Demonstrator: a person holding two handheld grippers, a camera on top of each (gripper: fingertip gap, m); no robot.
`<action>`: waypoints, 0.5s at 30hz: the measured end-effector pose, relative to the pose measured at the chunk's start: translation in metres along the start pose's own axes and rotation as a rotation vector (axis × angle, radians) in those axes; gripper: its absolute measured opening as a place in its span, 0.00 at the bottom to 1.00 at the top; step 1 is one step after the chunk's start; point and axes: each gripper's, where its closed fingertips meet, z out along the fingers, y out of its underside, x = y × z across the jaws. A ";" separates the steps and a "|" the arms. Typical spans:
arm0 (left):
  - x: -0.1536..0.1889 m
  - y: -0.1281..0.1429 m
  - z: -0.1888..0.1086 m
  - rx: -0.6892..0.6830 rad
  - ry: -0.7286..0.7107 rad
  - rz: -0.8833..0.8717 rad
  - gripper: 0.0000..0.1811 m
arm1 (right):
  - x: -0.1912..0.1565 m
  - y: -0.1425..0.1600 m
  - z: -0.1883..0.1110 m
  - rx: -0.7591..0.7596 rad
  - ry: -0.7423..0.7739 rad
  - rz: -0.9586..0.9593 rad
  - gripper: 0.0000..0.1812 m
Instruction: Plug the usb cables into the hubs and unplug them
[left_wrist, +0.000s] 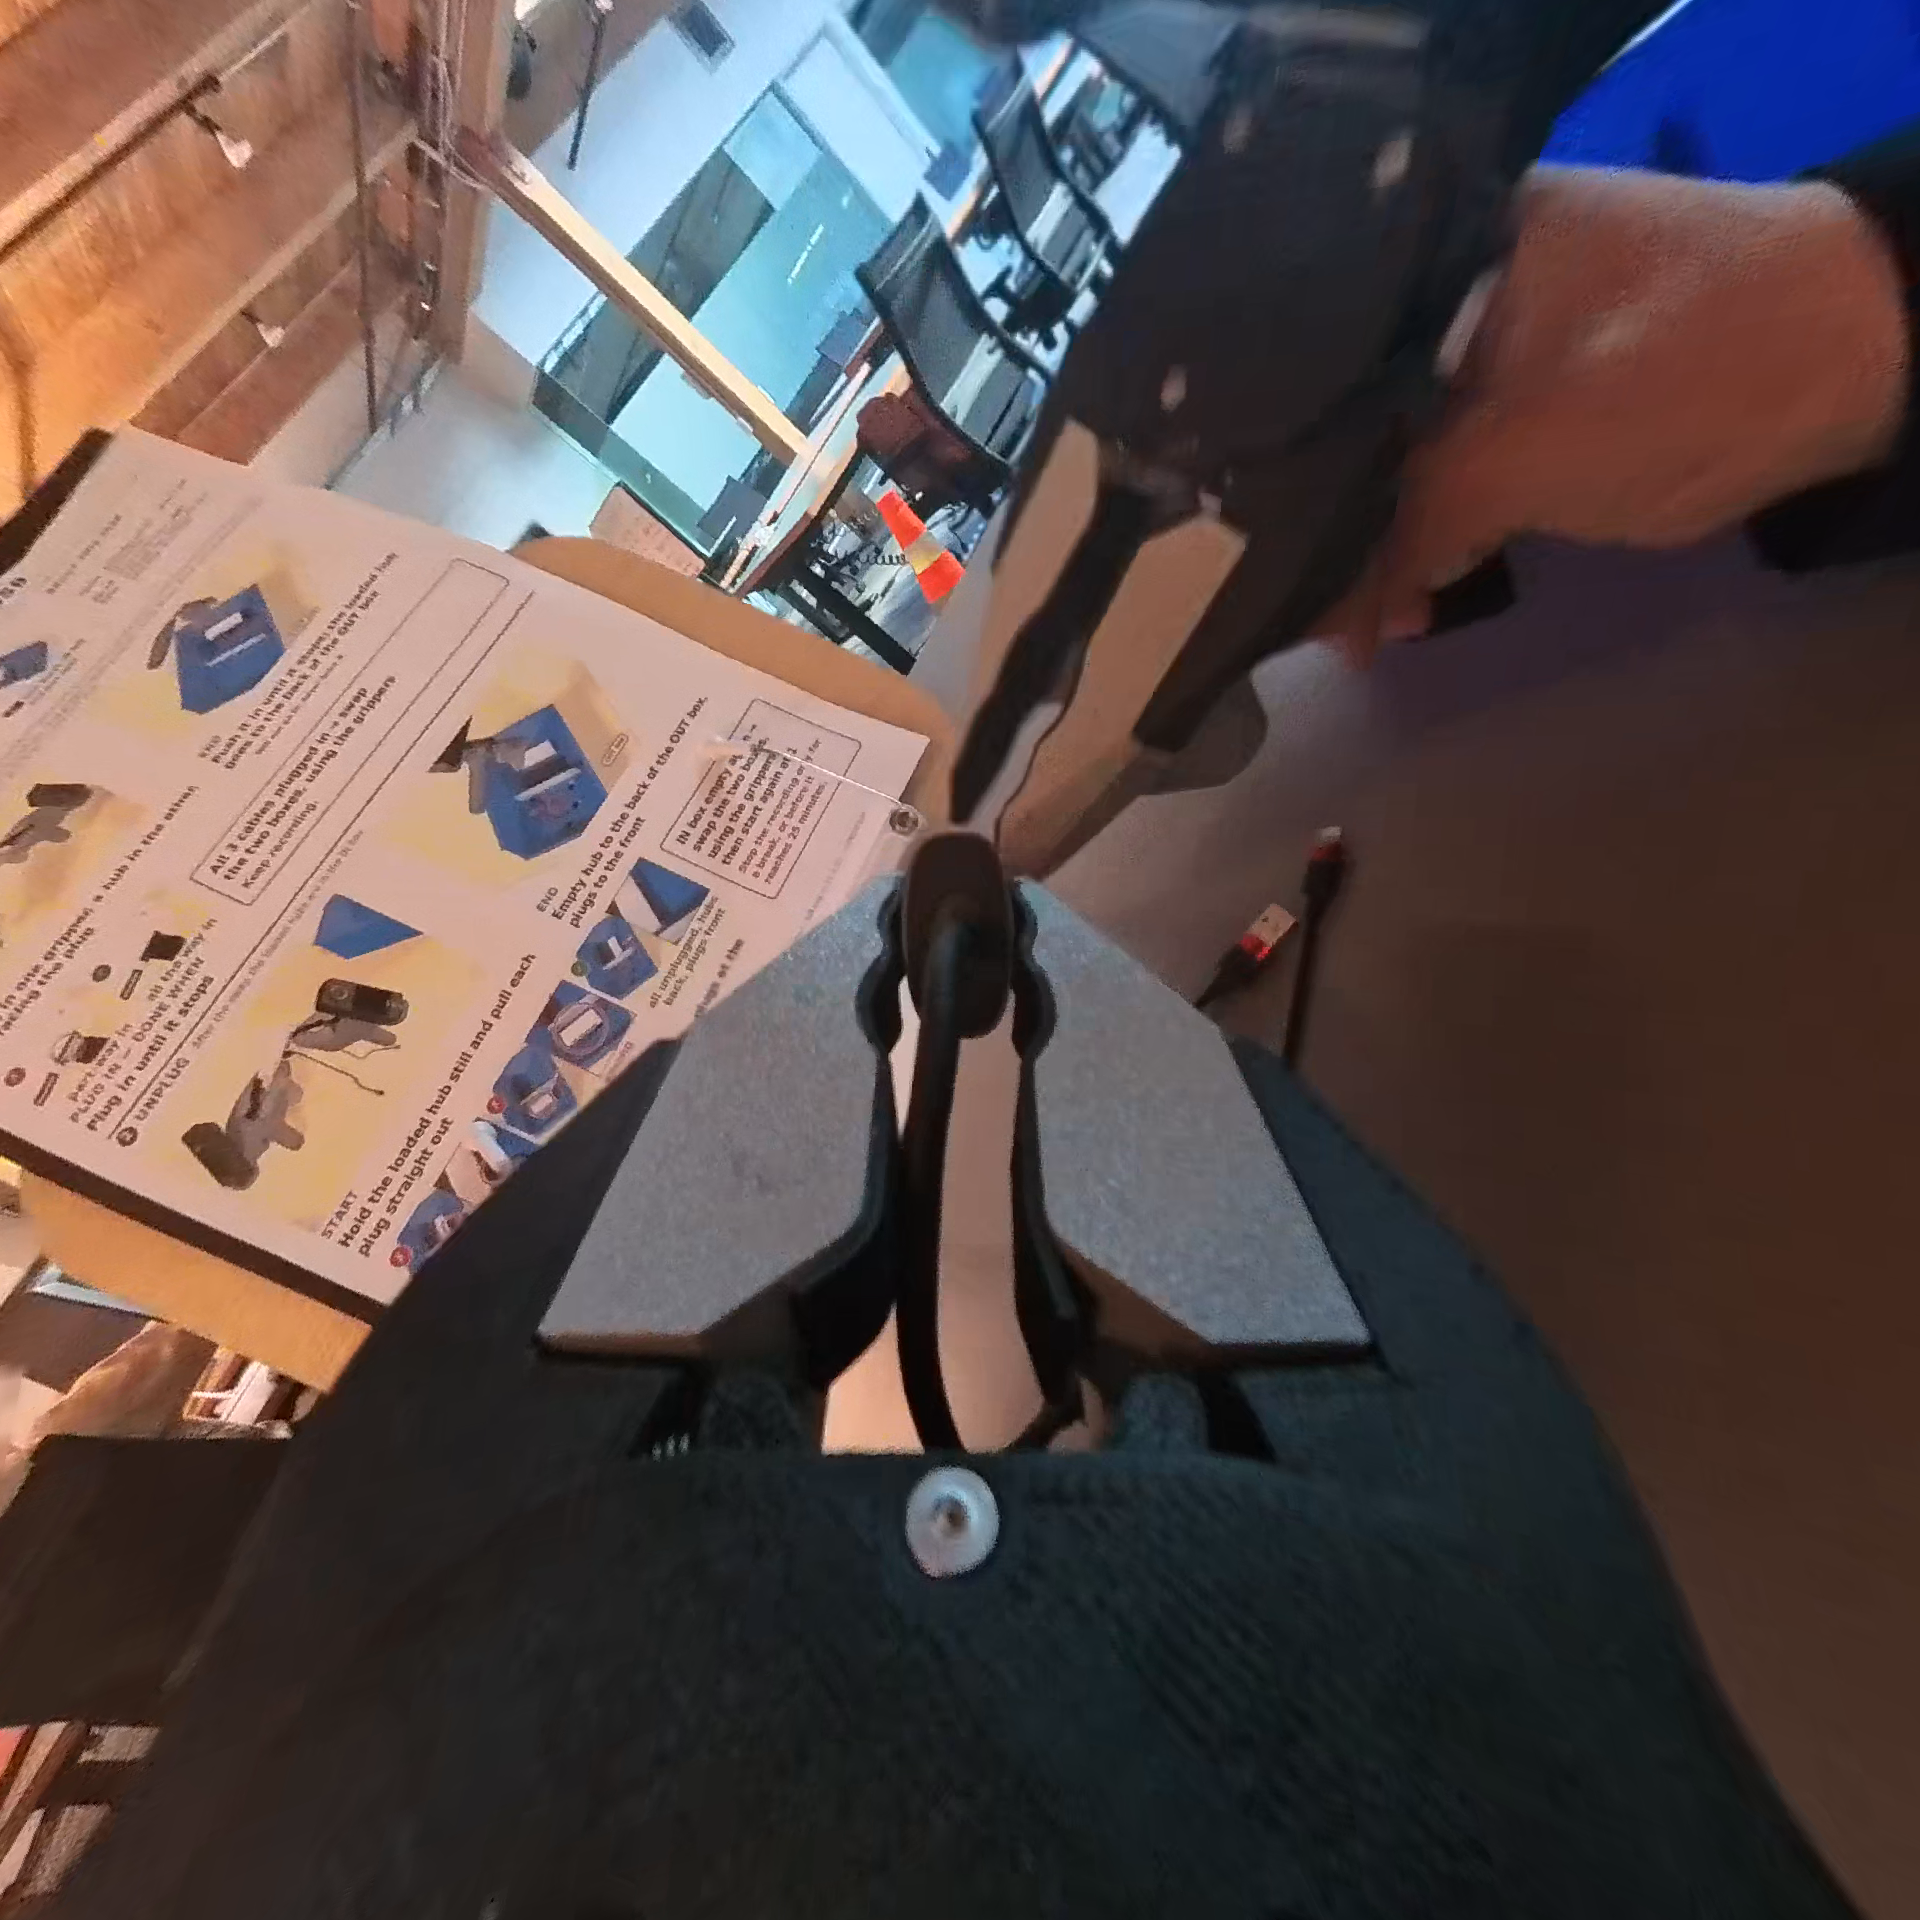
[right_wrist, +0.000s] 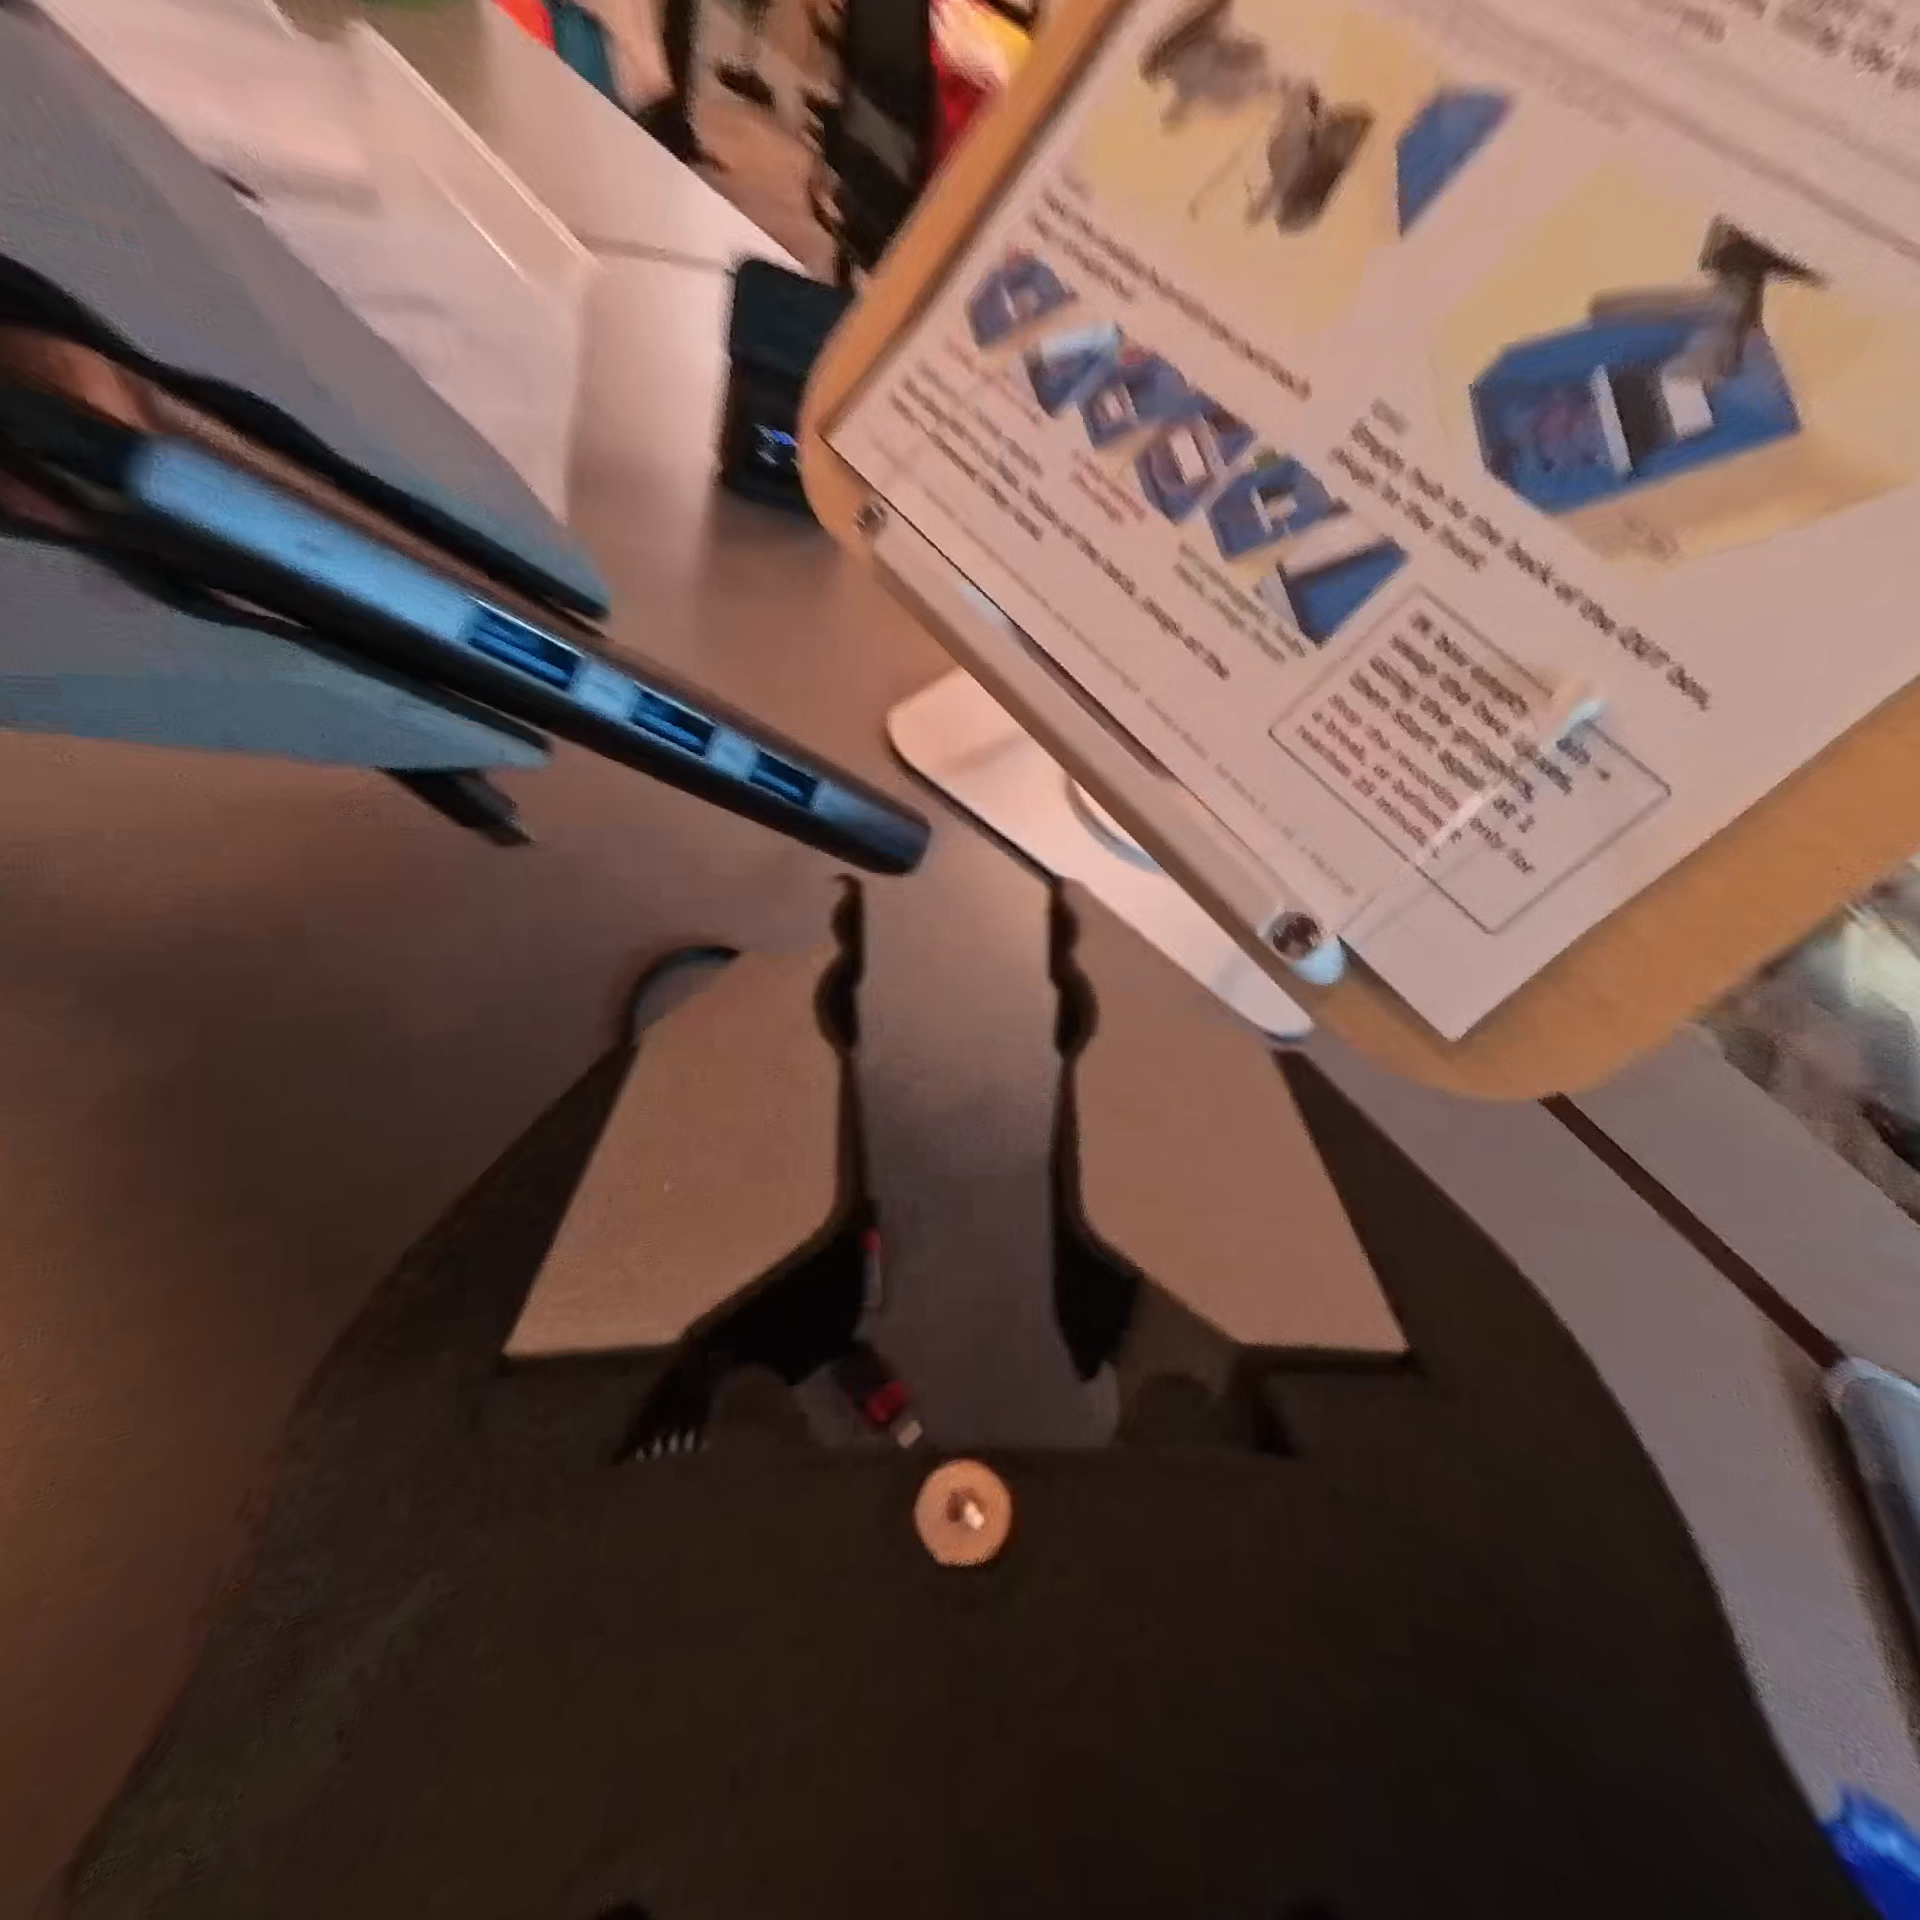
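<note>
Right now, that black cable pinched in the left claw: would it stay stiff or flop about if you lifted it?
Probably floppy: the black cable already curves between the left claw fingers. Its thicker oval end looks rigid, so the grip should hold there. It seems light, though the tail would likely dangle.

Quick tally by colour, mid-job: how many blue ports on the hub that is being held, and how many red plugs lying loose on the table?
Blue ports on the hub held in the left tongs: 3, all empty
Red plugs on the table: 2
Total: 5
</note>
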 end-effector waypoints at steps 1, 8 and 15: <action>0.001 0.001 0.000 0.000 0.014 -0.002 0.08 | -0.004 -0.005 -0.004 0.032 -0.040 -0.009 0.22; 0.025 -0.015 -0.013 0.098 0.191 0.013 0.08 | -0.049 -0.005 -0.015 0.047 -0.239 -0.250 0.19; 0.040 0.001 -0.013 0.060 0.275 0.044 0.08 | -0.057 0.016 -0.004 -0.062 -0.168 -0.508 0.10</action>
